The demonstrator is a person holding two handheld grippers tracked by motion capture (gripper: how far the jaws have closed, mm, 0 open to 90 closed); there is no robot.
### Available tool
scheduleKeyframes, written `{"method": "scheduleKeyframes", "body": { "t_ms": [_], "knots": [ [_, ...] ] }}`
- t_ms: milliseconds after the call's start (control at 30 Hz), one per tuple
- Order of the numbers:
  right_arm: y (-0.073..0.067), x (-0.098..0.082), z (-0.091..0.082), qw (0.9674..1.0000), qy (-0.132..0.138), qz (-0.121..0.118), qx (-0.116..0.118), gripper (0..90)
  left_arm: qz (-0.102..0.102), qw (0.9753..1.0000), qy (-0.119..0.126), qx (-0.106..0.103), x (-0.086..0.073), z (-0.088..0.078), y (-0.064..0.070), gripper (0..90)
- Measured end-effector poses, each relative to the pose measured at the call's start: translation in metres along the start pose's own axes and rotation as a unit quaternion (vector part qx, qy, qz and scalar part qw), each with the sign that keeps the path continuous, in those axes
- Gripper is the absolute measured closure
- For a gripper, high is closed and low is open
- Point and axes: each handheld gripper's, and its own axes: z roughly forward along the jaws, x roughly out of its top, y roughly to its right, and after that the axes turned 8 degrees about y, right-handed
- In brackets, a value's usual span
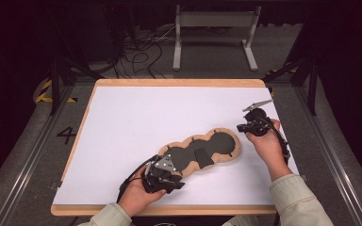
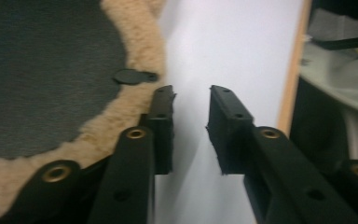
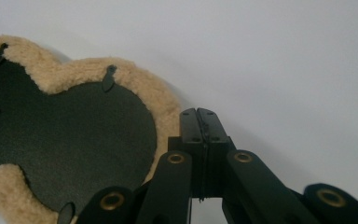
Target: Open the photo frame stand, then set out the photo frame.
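Observation:
A long lobed pad [image 1: 202, 149], dark grey on top with a tan fleece border and small black tabs, lies slantwise on the white sheet. My left gripper [image 1: 176, 182] sits at the pad's near left end. In the left gripper view its jaws [image 2: 191, 95] stand open with nothing between them, and the fleece edge [image 2: 140, 51] is just beside the left finger. My right gripper [image 1: 241, 128] is off the pad's far right end. It [image 3: 198, 112] is shut with nothing in it, close to the fleece rim [image 3: 165, 105].
The white sheet [image 1: 169, 108] covers a wood-edged board, whose edge [image 2: 291, 79] runs close to my left gripper. A black flap [image 1: 201, 157] lies on the pad's middle. Behind the table stand a metal frame [image 1: 214, 21] and floor cables [image 1: 141, 52].

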Motion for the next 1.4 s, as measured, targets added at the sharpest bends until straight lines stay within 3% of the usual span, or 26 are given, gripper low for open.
{"method": "scheduleKeyframes", "body": {
  "t_ms": [133, 233, 300, 333, 433, 567, 633, 700, 800, 933, 967, 1000, 1100, 1200, 1233, 1400],
  "knots": [
    [0.005, -0.007, -0.005, 1.0, 0.003, 0.007, -0.003, 90.0, -0.003, 0.9999, -0.003, 0.016, 0.001, 0.0, -0.005, 89.9],
    [0.006, -0.012, -0.008, 0.9999, 0.006, 0.011, -0.003, 90.0, -0.012, 0.9995, -0.002, 0.028, 0.001, -0.001, -0.009, 90.0],
    [0.006, -0.016, -0.01, 0.9998, 0.011, 0.015, -0.001, 90.0, -0.004, 0.9986, -0.002, 0.052, 0.002, -0.001, -0.011, 90.0],
    [0.006, -0.018, -0.012, 0.9998, 0.012, 0.018, 0.001, 90.0, -0.012, 0.9985, -0.007, 0.054, 0.003, -0.002, -0.011, 90.0],
    [0.003, -0.023, -0.018, 0.9996, 0.022, 0.018, 0.006, 90.0, -0.007, 0.997, 0.002, 0.077, 0.004, -0.002, -0.022, 90.0],
    [-0.005, -0.028, -0.03, 0.999, 0.041, 0.012, 0.013, 90.0, -0.028, 0.9939, -0.003, 0.107, 0.005, 0.001, -0.034, 90.0],
    [-0.011, -0.03, -0.035, 0.9986, 0.049, 0.009, 0.02, 90.0, -0.054, 0.9942, 0.008, 0.093, 0.004, 0.002, -0.043, 90.0],
    [-0.02, -0.032, -0.04, 0.9977, 0.062, 0.0, 0.027, 90.0, -0.065, 0.9933, 0.01, 0.095, 0.005, 0.002, -0.046, 90.0],
    [-0.032, -0.034, -0.044, 0.9969, 0.07, -0.01, 0.035, 90.0, -0.059, 0.9933, 0.01, 0.099, 0.006, 0.002, -0.046, 88.9],
    [-0.049, -0.036, -0.048, 0.9949, 0.086, -0.022, 0.047, 89.9, -0.049, 0.9949, 0.011, 0.088, 0.007, 0.0, -0.042, 77.2],
    [-0.052, -0.036, -0.048, 0.9946, 0.087, -0.028, 0.05, 89.7, -0.064, 0.9959, 0.019, 0.061, 0.008, -0.006, -0.04, 76.4],
    [-0.055, -0.036, -0.048, 0.9945, 0.085, -0.03, 0.053, 89.4, -0.052, 0.9962, 0.029, 0.064, 0.008, -0.009, -0.041, 75.6],
    [-0.06, -0.037, -0.049, 0.9942, 0.084, -0.036, 0.057, 88.9, -0.066, 0.9949, 0.052, 0.057, 0.007, -0.02, -0.043, 73.4],
    [-0.065, -0.038, -0.051, 0.993, 0.088, -0.044, 0.066, 88.4, -0.065, 0.9943, 0.051, 0.068, 0.007, -0.028, -0.043, 70.8],
    [-0.066, -0.038, -0.051, 0.9924, 0.09, -0.049, 0.069, 88.2, -0.053, 0.9942, 0.058, 0.073, 0.008, -0.031, -0.044, 69.7],
    [-0.073, -0.039, -0.053, 0.9895, 0.098, -0.065, 0.085, 87.4, -0.051, 0.993, 0.073, 0.078, 0.009, -0.044, -0.045, 65.8]
  ]
}}
